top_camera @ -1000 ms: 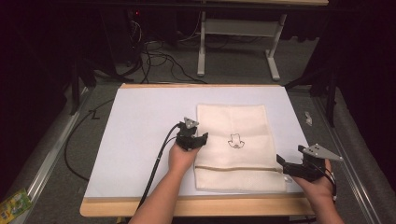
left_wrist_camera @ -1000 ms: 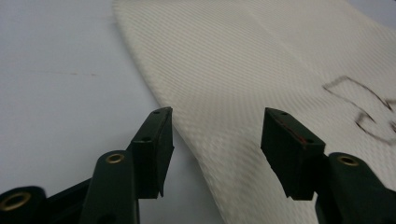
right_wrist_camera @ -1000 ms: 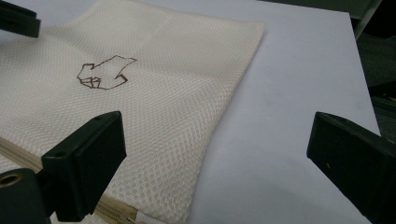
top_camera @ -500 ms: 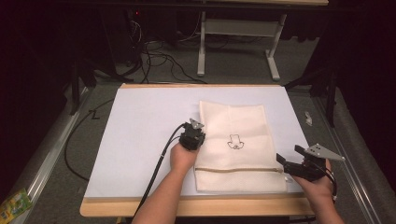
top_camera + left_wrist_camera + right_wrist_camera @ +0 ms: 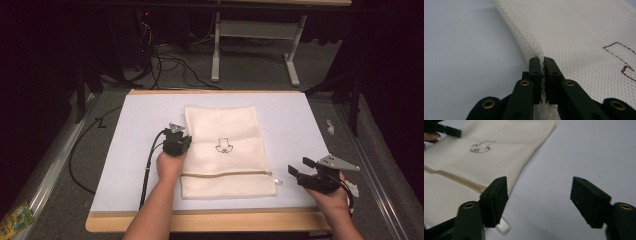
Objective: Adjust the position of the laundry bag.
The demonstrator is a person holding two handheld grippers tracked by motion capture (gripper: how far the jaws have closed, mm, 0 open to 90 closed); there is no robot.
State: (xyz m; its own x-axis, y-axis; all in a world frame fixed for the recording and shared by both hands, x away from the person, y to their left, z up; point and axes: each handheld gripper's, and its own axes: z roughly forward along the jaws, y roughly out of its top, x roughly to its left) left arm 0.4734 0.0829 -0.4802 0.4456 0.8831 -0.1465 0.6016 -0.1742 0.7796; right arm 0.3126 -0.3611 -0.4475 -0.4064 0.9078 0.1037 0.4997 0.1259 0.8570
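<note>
A cream mesh bag [image 5: 225, 150] with a small drawn mark [image 5: 223, 145] and a zipper [image 5: 227, 174] near its front end lies flat on the white mat [image 5: 125, 165]. My left gripper [image 5: 181, 140] is shut on the bag's left edge, and the mesh [image 5: 574, 37] is pinched between its pads [image 5: 542, 72]. My right gripper [image 5: 298, 170] hovers just right of the bag's front right corner. It is open [image 5: 539, 195], its jaws have just been closing, and nothing is between them. The white zipper pull [image 5: 502, 228] lies by its left jaw.
The mat covers a wooden table whose front edge [image 5: 200, 222] is by the person's forearms. The left gripper's cable [image 5: 147, 170] trails back over the mat. Table legs and cables stand on the floor beyond. A small white scrap [image 5: 330, 125] lies right of the table.
The left gripper closed on the bag's left edge and drew the whole bag to the left. The right gripper stayed in place while its jaws narrowed.
</note>
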